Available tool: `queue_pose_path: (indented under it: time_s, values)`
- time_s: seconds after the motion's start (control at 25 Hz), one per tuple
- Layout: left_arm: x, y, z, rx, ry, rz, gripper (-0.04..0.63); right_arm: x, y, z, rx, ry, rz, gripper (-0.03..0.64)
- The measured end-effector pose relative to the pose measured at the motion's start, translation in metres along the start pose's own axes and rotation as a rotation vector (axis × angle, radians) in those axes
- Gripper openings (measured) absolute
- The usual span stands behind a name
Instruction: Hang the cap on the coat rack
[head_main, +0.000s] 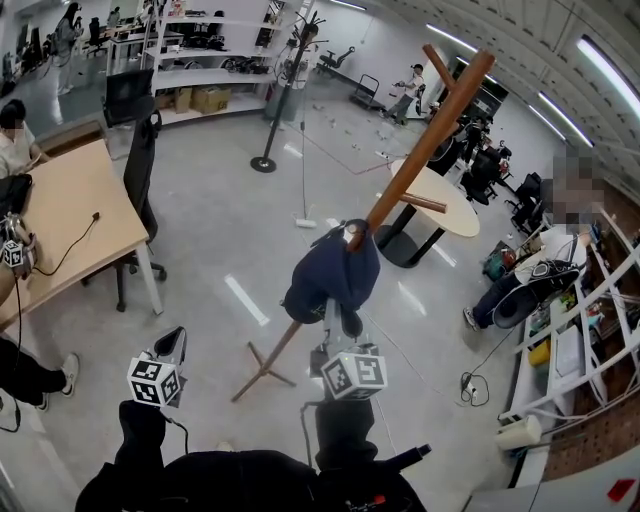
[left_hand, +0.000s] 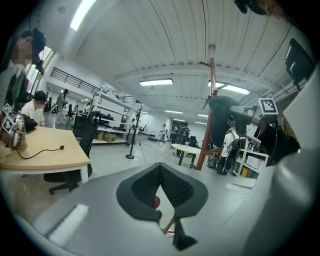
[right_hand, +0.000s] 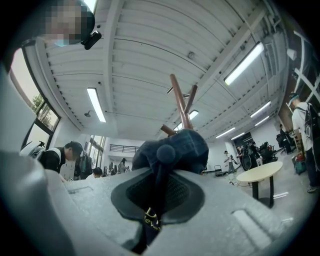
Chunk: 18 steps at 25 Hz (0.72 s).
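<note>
Fabric of the cap (head_main: 335, 272) drapes over a lower peg of the coat rack (head_main: 425, 145), whose pole climbs toward 1 o'clock in the head view. The right gripper (head_main: 340, 325), just at 6 o'clock of the cap, has its fingers (right_hand: 182, 192) pinched on a hanging strap of it, probably to steady it while the peg takes the weight. The left gripper (head_main: 172, 345) waits well apart at 8 o'clock, its fingers closed on nothing.
</note>
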<state>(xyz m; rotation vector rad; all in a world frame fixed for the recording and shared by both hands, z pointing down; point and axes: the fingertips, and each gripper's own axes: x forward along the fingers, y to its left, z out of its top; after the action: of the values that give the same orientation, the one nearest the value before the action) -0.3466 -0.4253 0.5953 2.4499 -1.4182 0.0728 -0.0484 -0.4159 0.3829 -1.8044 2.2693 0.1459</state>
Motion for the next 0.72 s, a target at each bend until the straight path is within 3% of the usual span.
queue_pose_path:
  time_s: [0.72]
  values:
    - [0.002, -0.01, -0.003, 0.009, 0.013, -0.001, 0.002, -0.001, -0.005, -0.011, 0.04, 0.027, -0.001, 0.015]
